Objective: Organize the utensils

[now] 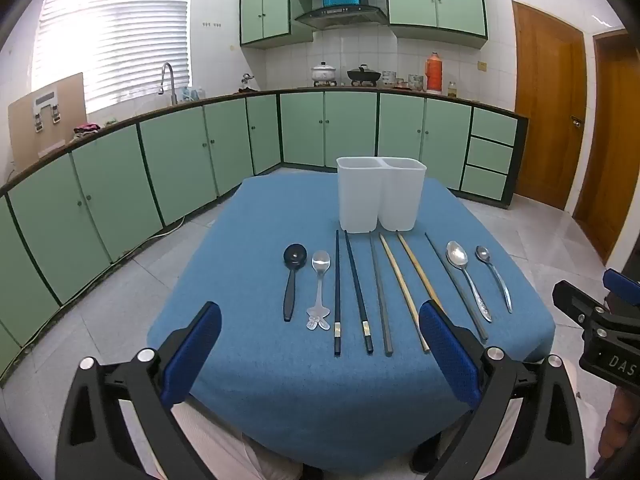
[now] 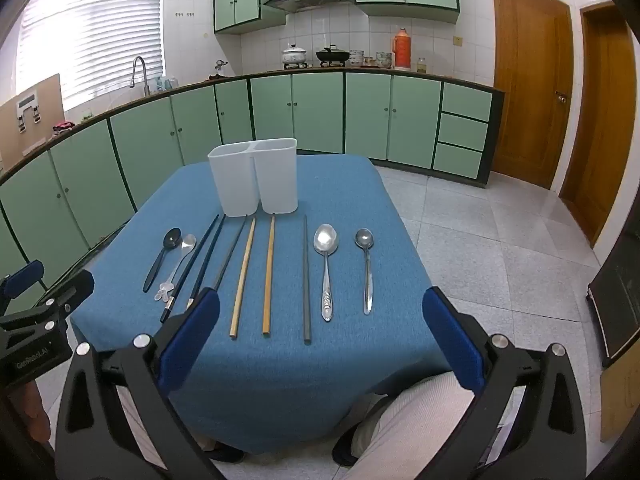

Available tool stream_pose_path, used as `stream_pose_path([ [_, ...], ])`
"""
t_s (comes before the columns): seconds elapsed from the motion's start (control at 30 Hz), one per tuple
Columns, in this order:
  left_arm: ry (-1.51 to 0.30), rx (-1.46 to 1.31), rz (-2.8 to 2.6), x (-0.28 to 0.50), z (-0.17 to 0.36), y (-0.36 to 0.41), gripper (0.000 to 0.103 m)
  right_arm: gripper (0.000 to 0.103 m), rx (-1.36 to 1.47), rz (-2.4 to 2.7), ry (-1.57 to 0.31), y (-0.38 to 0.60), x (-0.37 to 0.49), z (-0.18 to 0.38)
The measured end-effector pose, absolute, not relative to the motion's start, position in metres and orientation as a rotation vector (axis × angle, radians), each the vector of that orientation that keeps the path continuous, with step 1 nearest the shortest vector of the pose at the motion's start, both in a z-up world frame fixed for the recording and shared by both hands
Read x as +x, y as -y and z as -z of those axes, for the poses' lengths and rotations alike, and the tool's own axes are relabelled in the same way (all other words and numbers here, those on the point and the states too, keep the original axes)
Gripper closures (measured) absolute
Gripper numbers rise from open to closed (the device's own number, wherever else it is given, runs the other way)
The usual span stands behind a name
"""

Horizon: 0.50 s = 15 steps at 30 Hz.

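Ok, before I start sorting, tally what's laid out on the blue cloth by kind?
Spoons: 4
Dark chopsticks: 2
Grey chopsticks: 2
Wooden chopsticks: 2
White holder: 1
Total: 11

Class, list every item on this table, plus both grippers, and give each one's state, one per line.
Left gripper: open, holding nothing.
Right gripper: open, holding nothing.
White two-compartment holder: upright, looks empty.
Black spoon: flat on the cloth.
Three metal spoons: flat, bowls up.
Six chopsticks: flat, side by side.
Blue tablecloth: spread over the table.
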<state>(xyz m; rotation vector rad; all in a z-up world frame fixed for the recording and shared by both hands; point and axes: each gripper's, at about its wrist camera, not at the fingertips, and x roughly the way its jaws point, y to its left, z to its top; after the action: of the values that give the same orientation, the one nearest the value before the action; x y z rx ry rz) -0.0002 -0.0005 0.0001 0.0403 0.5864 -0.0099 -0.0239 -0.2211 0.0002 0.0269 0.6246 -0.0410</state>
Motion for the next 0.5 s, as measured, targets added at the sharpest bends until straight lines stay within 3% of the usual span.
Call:
stream_pose_path([
  [0.5,-0.582,0.032,0.011,-0.0005,-0.0002,-0.0001,0.006,0.005,0.026,0.041,-0.622,0.2212,-0.0247,-0.0007],
])
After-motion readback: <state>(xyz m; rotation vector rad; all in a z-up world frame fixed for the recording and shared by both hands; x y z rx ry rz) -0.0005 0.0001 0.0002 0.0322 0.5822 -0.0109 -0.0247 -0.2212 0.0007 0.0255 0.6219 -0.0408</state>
